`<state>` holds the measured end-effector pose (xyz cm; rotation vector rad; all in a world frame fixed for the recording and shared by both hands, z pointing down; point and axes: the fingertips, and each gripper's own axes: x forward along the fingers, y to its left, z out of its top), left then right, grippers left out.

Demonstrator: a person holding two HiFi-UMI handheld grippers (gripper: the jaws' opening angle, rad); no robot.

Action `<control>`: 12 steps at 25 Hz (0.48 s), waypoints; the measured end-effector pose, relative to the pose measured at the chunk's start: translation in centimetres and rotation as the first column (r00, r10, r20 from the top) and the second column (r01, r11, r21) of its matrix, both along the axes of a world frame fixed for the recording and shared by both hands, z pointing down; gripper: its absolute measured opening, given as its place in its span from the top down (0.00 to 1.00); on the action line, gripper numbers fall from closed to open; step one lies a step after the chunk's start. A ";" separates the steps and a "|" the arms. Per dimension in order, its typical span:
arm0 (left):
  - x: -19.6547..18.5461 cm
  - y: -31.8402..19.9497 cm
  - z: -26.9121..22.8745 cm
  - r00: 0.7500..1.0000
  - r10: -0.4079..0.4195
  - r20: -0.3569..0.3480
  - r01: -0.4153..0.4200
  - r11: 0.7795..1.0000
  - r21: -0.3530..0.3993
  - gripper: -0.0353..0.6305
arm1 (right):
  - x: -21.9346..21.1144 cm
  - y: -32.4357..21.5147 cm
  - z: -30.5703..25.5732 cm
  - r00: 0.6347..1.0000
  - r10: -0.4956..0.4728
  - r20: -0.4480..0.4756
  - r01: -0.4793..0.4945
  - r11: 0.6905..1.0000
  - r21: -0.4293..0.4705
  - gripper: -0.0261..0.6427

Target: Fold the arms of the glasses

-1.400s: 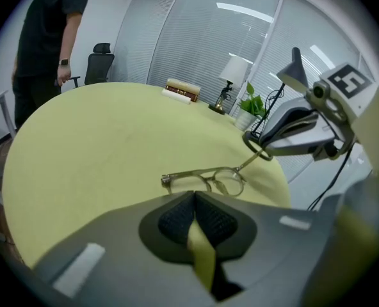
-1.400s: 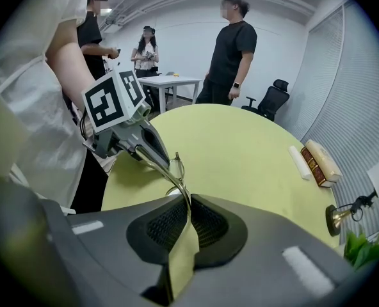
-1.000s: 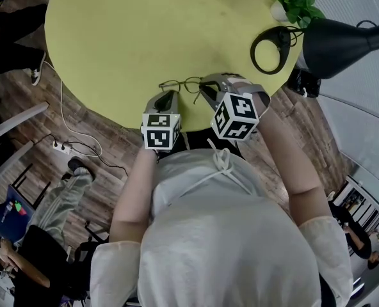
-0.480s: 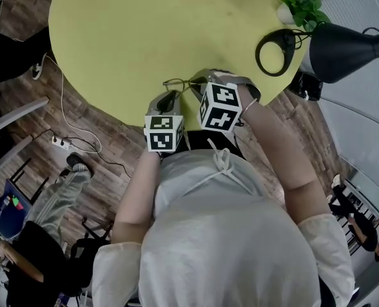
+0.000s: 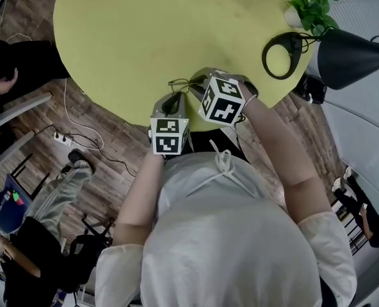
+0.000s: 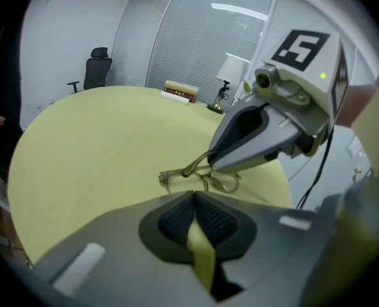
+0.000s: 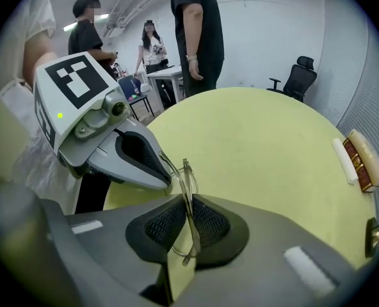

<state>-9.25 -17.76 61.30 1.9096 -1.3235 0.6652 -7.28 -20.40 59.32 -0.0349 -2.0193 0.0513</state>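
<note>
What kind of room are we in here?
Most likely an office meeting room: a large round table, a swivel office chair at its far side, and blinds over a glass wall.

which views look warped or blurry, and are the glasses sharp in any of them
Head view: fisheye, the table edge bows, and the glasses are tiny and soft. Left gripper view: dark round vignette, curved blinds, glasses fairly clear. Right gripper view: same vignette, with the glasses sharpest there.

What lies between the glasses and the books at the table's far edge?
Nothing: bare yellow table runs from the glasses to the books, as the left gripper view shows.
</note>
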 end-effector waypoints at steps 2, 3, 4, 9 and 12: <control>-0.1 0.0 0.0 1.000 -0.010 -0.004 0.010 1.000 -0.005 0.94 | -0.2 0.0 0.1 1.000 -0.005 0.007 0.005 1.000 0.000 0.92; -0.1 0.0 0.0 1.000 -0.011 -0.004 0.011 1.000 -0.005 0.94 | -0.3 0.0 0.2 1.000 -0.007 0.009 0.007 1.000 0.000 0.92; 0.0 -0.1 0.0 1.000 -0.010 -0.002 0.010 1.000 -0.005 0.94 | -0.3 0.0 0.2 1.000 -0.007 0.010 0.007 1.000 -0.002 0.92; -0.1 0.1 0.1 1.000 -0.004 0.003 0.004 1.000 -0.017 0.94 | -0.4 -0.1 0.5 1.000 -0.007 -0.014 0.007 1.000 -0.024 0.89; 0.1 -0.2 0.0 1.000 -0.013 -0.006 0.013 1.000 -0.015 0.94 | -0.4 -0.4 1.1 1.000 -0.010 -0.022 0.009 0.999 -0.036 0.87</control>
